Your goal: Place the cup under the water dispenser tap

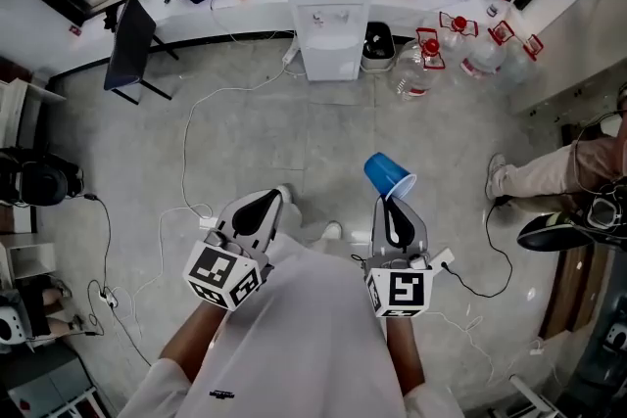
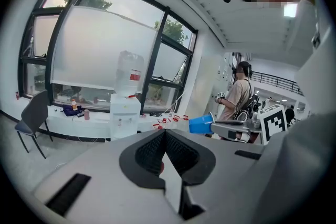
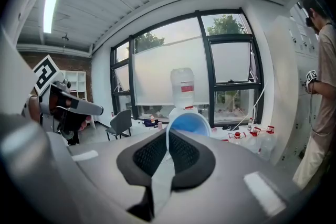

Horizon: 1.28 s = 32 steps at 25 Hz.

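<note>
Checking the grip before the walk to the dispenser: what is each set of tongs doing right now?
Left tongs: closed, empty.
Right tongs: closed on the blue cup, by its rim.

I note a black chair [image 1: 130, 42] to my left, red-capped water jugs [image 1: 415, 73] by the wall, and a white cable [image 1: 185, 162] across the floor.

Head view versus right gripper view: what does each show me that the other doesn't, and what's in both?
Head view only: the floor up to the dispenser, cables on it, the dispenser's front uncovered.
Right gripper view only: the right gripper, jaws shut on the cup rim; the cup hiding the dispenser's body; a ceiling light.
Both: cup, dispenser bottle, chair, red-capped bottles, left gripper.
</note>
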Each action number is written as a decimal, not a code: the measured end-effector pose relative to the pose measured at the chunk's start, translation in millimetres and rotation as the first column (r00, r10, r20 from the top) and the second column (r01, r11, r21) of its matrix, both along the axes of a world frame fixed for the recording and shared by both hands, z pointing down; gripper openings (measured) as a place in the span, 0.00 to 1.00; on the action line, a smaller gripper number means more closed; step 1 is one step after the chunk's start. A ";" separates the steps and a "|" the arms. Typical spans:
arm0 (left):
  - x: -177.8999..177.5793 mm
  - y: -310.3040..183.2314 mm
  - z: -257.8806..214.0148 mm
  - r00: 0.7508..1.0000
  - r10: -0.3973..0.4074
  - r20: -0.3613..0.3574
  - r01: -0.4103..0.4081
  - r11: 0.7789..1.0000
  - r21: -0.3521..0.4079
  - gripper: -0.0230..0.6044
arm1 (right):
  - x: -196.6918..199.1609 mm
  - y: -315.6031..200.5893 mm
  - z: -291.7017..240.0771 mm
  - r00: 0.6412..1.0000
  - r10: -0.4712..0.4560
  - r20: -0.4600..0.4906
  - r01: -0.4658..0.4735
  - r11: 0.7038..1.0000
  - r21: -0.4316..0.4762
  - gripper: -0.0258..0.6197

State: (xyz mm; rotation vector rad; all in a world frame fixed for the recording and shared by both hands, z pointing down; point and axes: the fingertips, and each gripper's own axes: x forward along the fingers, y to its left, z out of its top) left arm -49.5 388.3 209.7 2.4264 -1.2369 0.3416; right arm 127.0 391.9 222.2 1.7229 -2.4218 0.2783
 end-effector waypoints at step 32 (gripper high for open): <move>-68.2 -324.2 24.8 0.982 0.139 -0.126 -0.156 0.978 -0.138 0.04 | -94.4 -310.4 10.8 0.990 0.092 -0.105 -0.105 0.988 -0.117 0.08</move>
